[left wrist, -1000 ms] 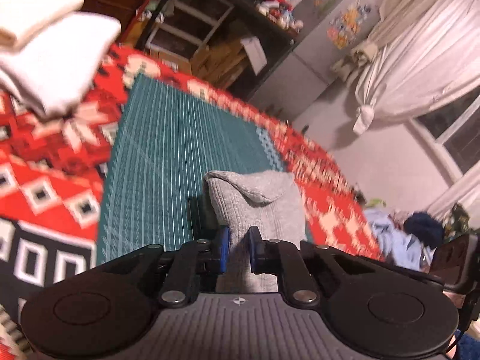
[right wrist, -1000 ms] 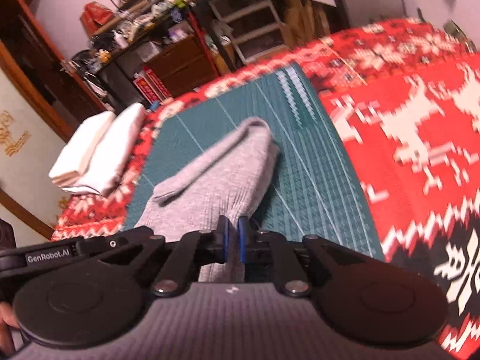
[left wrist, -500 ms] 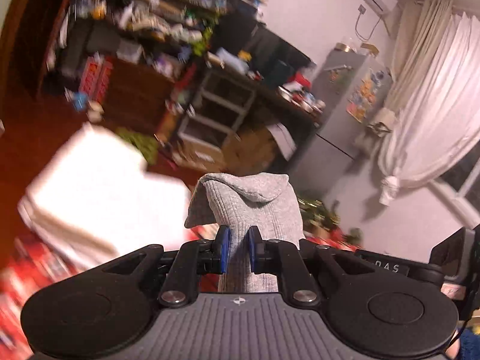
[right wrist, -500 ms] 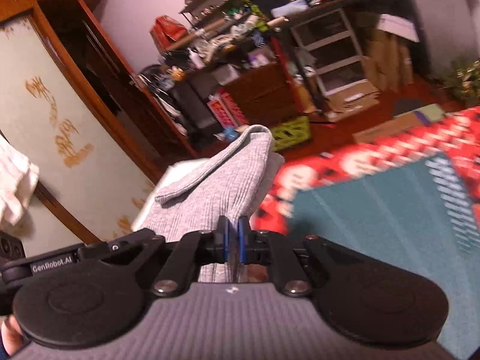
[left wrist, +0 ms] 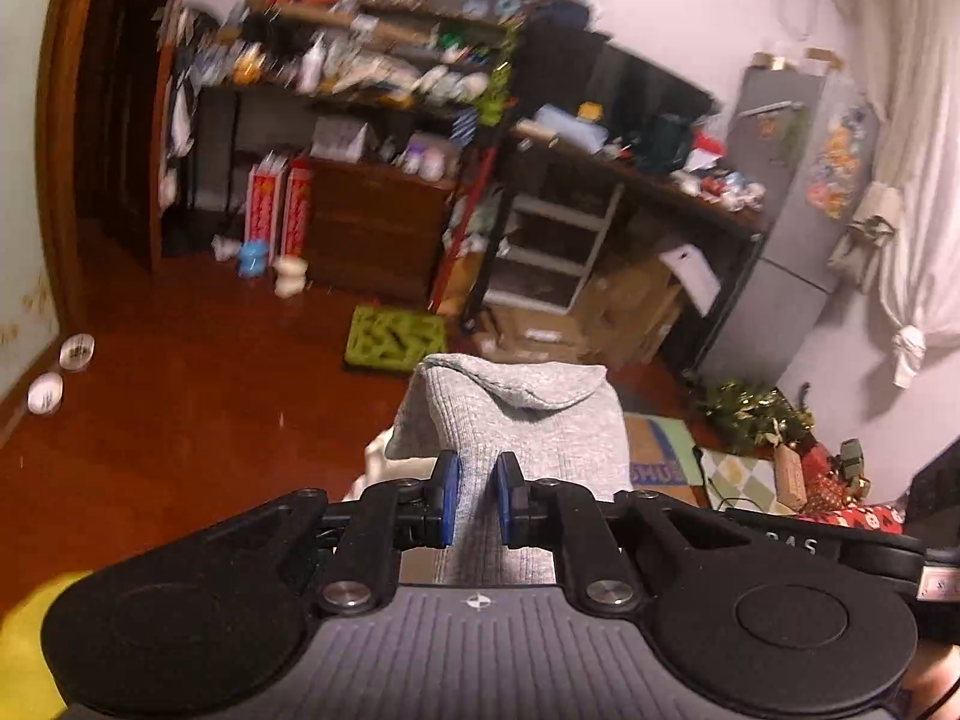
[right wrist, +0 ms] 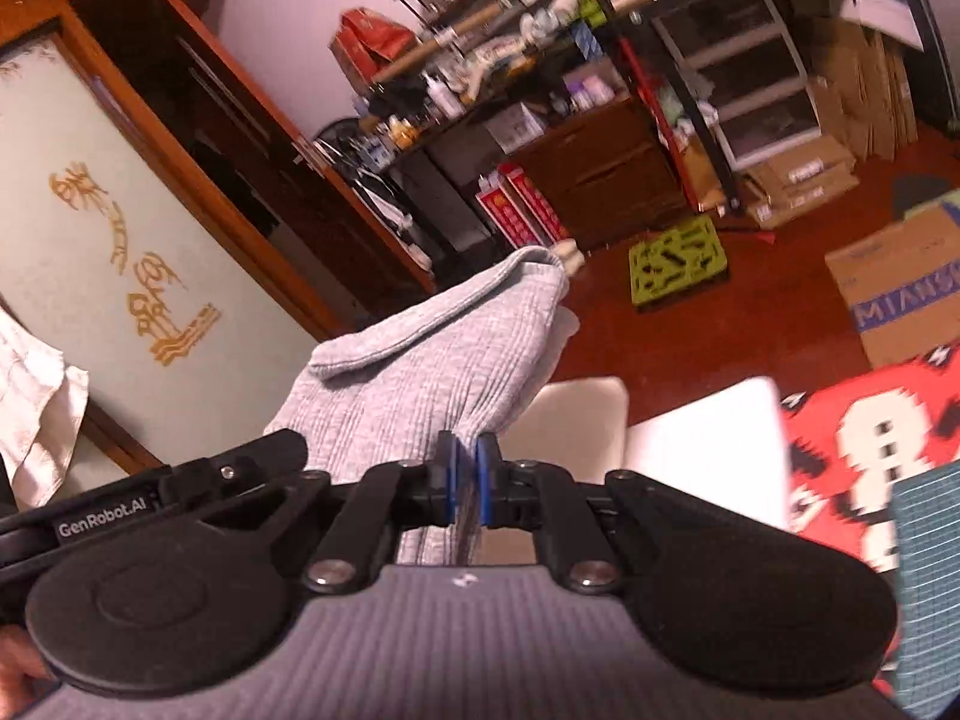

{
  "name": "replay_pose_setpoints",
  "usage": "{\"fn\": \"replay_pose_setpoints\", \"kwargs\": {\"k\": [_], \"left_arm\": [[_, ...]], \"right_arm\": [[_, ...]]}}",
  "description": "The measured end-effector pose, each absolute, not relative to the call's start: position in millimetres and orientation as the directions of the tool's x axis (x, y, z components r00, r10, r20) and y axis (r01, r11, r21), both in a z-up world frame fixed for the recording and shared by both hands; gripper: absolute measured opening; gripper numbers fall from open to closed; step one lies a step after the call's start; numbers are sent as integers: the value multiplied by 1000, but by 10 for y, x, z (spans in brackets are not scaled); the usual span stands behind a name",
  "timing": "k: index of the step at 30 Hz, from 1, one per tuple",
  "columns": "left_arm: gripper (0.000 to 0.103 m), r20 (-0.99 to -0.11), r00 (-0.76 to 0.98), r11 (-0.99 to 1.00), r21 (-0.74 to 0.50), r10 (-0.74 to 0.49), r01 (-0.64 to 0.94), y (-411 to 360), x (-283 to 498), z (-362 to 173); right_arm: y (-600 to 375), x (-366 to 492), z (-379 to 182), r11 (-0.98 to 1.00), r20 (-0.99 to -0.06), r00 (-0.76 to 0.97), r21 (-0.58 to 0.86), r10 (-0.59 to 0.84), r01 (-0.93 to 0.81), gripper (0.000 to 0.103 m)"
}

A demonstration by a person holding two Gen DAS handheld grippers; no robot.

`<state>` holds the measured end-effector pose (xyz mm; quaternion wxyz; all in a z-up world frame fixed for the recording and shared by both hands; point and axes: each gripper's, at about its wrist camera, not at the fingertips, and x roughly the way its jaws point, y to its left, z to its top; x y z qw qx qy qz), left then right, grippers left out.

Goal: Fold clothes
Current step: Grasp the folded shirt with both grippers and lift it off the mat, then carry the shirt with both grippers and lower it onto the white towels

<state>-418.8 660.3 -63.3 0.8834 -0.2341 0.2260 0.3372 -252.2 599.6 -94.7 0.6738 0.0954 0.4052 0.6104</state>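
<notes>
My left gripper (left wrist: 478, 501) is clamped on the grey ribbed garment (left wrist: 510, 420); its blue pads (left wrist: 447, 501) press a band of the knit between them, a little apart because of the cloth's thickness. It points out level over the room's floor. My right gripper (right wrist: 467, 487) is pinched nearly together on another edge of the same garment (right wrist: 432, 372), with a thin strip of fabric caught between its pads (right wrist: 485, 483). It points out over the table's far edge. In the right wrist view the body of my left gripper, marked GenRobot.AI, sits just beside the right one at the lower left, so both are held close side by side.

The garment is off the table, carried in the air between the two grippers. It is folded into a compact bundle. In the left wrist view it stands up from the pads with a rounded flap folded over its top edge. In the right wrist view it runs up and away to the right, with a hemmed fold line across its upper face.

Below it lie white folded cloths (right wrist: 702, 450), stacked at the table's edge. To the right are the red patterned tablecloth (right wrist: 864, 450) and a corner of the green cutting mat (right wrist: 927, 516). Beyond is a brown floor (left wrist: 198, 408).
</notes>
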Motion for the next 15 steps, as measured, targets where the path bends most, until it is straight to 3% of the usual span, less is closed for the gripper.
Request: {"fn": "replay_pose_setpoints", "kwargs": {"k": [9, 15], "left_arm": [[13, -637, 614, 627, -250, 467, -737, 6941, -4122, -1146], [17, -639, 611, 602, -277, 466, -749, 7021, -4173, -1266]], "right_arm": [[6517, -2468, -1477, 293, -493, -73, 623, 867, -725, 7], [6613, -2416, -1792, 287, -501, -92, 627, 861, -724, 8]]}}
